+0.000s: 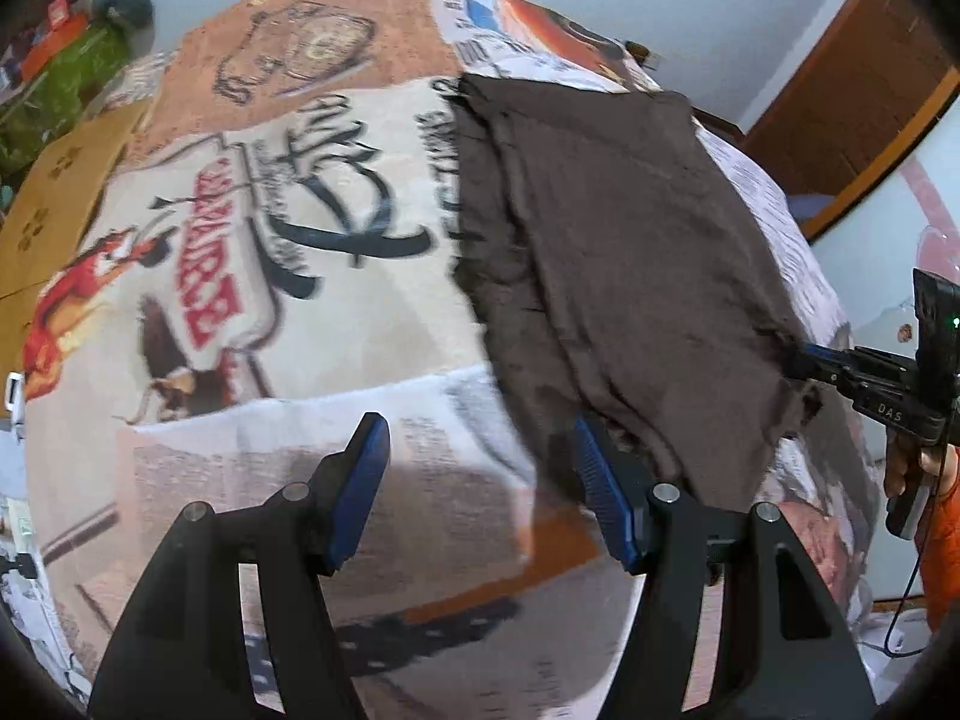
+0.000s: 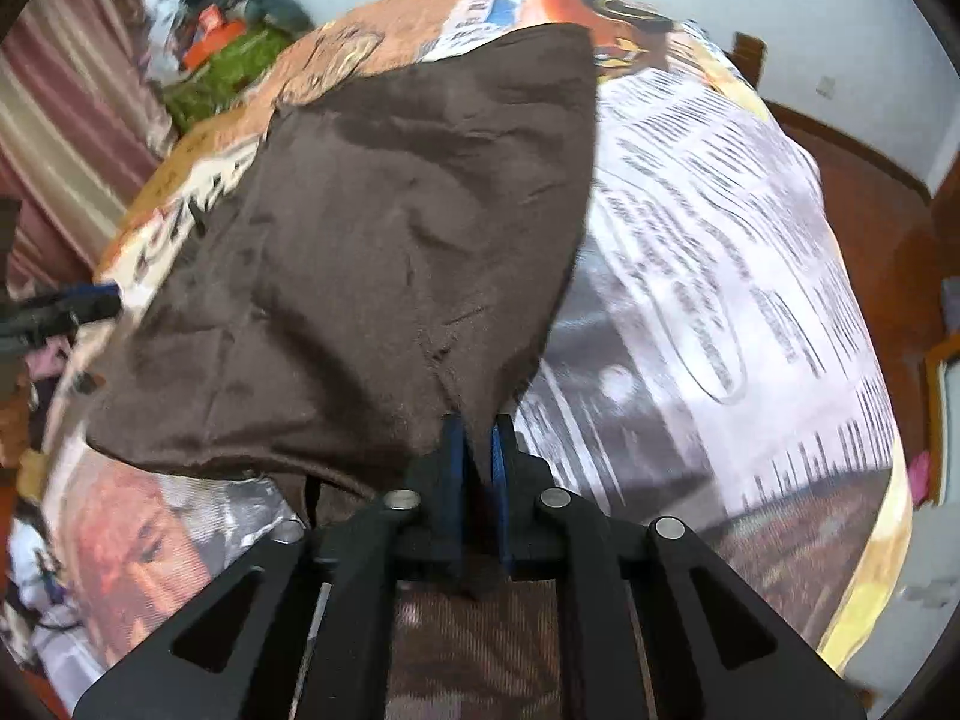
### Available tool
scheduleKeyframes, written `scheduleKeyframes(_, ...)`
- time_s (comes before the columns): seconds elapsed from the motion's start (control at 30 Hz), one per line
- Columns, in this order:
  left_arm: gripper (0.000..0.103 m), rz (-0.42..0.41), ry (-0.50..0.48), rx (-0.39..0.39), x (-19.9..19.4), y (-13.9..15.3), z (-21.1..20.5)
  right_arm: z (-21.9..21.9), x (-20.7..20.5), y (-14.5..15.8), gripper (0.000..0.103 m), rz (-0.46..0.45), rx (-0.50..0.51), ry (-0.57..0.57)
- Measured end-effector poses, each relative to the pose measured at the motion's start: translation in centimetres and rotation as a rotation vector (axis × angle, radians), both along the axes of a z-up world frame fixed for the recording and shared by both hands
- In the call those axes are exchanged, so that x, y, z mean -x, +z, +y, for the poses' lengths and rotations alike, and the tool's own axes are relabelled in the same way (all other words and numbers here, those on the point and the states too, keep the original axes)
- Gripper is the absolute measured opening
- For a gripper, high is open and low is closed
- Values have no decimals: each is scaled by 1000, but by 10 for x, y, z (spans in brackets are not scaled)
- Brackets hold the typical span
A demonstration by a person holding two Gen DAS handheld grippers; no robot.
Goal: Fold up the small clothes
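- My left claw (image 1: 480, 480), with black fingers and blue pads, is released: its jaws stand wide apart above the printed cloth-covered surface (image 1: 300, 312), gripping nothing.
- My right claw (image 2: 477, 456) is clenched on a corner of the dark brown fabric garment (image 2: 384, 252); a tongue of the fabric passes between the blue pads.
- The dark brown fabric garment (image 1: 630, 252) lies spread on the surface, toward its right half, creased, with its near edge touching my left claw's right finger (image 1: 606, 510).
- In the left wrist view, my right claw (image 1: 807, 363) grips the garment's right-hand corner, lifting it slightly.
- A brown cardboard box (image 1: 54, 198) sits beside the surface's left edge.
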State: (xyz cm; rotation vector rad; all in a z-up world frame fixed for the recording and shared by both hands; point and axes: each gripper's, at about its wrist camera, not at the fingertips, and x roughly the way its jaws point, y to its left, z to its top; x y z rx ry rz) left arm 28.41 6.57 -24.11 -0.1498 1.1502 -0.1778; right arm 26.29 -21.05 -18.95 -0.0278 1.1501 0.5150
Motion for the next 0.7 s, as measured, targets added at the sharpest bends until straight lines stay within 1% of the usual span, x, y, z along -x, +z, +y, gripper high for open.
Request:
scheduleKeyframes(0.03, 63, 8, -7, 14, 0, -1, -5, -1, 1, 2, 26, 9, -15, -9)
scheduleKeyframes(0.07, 63, 15, -10, 25, 0, -1, -9, -3, 4, 4, 31, 9, -35, -15)
scheduleKeyframes(0.1, 63, 22, -16, 41, 1, -2, -13, -4, 7, 7, 37, -5, -49, -17)
scheduleKeyframes(0.13, 63, 20, -25, 58, 4, -1, -19, -5, 12, 10, 39, -30, -54, -16)
scheduleKeyframes(0.2, 63, 0, -53, 70, 11, 3, -32, -8, 15, 13, 40, -48, -54, -12)
scheduleKeyframes(0.27, 61, -14, -81, 71, 18, 7, -45, -8, 19, 14, 40, -53, -71, -13)
scheduleKeyframes(0.3, 56, -16, -98, 71, 22, 8, -52, -8, 22, 14, 40, -58, -80, -13)
scheduleKeyframes(0.33, 48, -15, -110, 71, 25, 9, -57, -7, 23, 14, 40, -62, -81, -11)
scheduleKeyframes(0.37, 45, -9, -122, 71, 27, 8, -63, -5, 25, 14, 40, -71, -78, -4)
scheduleKeyframes(0.47, 42, -2, -133, 49, 33, 4, -75, 0, 31, 13, 40, -85, -94, 14)
scheduleKeyframes(0.53, 28, 10, -124, 22, 34, 0, -79, 1, 33, 11, 40, -87, -92, 12)
scheduleKeyframes(0.6, 27, 18, -108, 22, 35, 0, -78, 2, 35, 9, 40, -90, -76, 16)
scheduleKeyframes(0.7, 26, 16, -91, 21, 41, 8, -75, 0, 34, 11, 40, -97, -51, 16)
